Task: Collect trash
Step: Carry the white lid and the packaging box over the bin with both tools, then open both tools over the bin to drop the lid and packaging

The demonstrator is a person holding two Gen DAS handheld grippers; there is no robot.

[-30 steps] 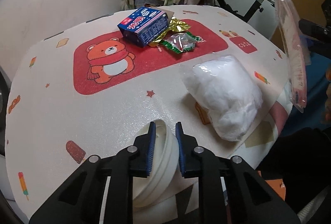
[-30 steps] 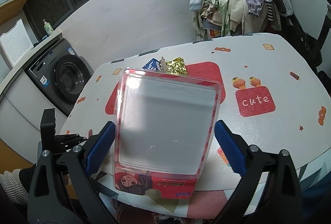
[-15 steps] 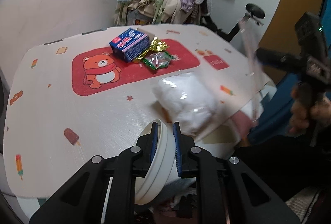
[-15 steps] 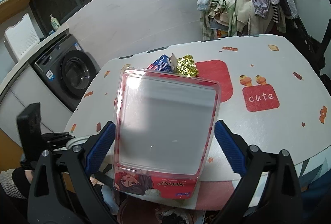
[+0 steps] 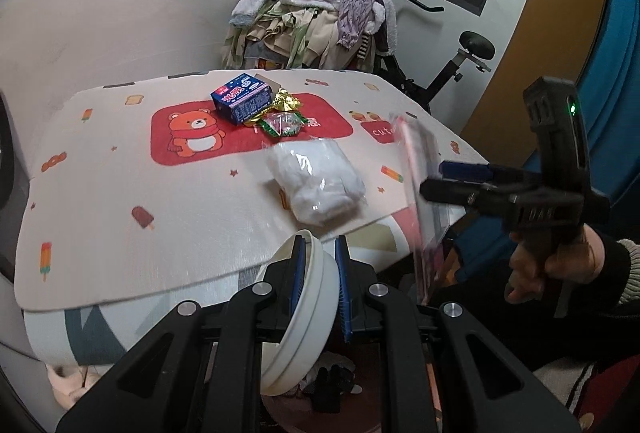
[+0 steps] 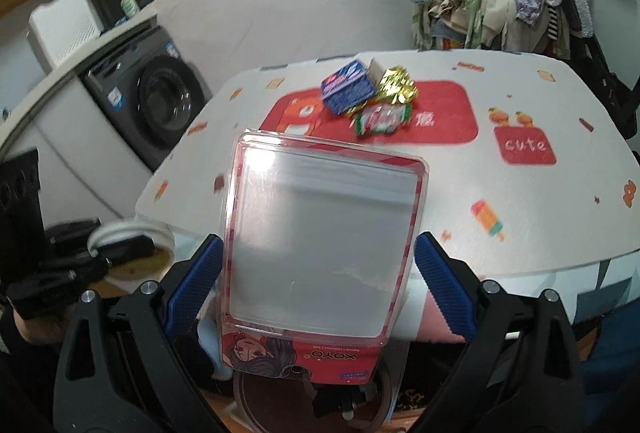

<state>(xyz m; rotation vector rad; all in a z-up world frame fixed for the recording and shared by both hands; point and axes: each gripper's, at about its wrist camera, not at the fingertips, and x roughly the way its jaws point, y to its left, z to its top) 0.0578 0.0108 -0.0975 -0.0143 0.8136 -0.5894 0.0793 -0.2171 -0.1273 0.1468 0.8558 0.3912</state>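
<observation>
My left gripper [image 5: 320, 269] is shut on the rim of a white paper bowl [image 5: 296, 317], held off the table's near edge over a bin with dark trash [image 5: 328, 385]. My right gripper [image 6: 316, 273] is shut on a clear plastic blister pack with a red card [image 6: 320, 245]; it also shows edge-on in the left wrist view [image 5: 420, 201]. It hangs above a round brown bin [image 6: 280, 405]. On the table [image 5: 120, 201] lie a white plastic bag [image 5: 316, 185], a blue box [image 5: 242, 103], a gold wrapper [image 5: 284, 101] and a green-red wrapper [image 5: 282, 125].
A pile of clothes [image 5: 316, 21] on an exercise bike stands behind the table. A washing machine [image 6: 148, 101] is at the left in the right wrist view. The left gripper with the bowl shows there too [image 6: 128, 245].
Both grippers have pulled back from the table towards its near edge. The bowl has come off the tabletop and now hangs over the bin. The blister pack has moved lower.
</observation>
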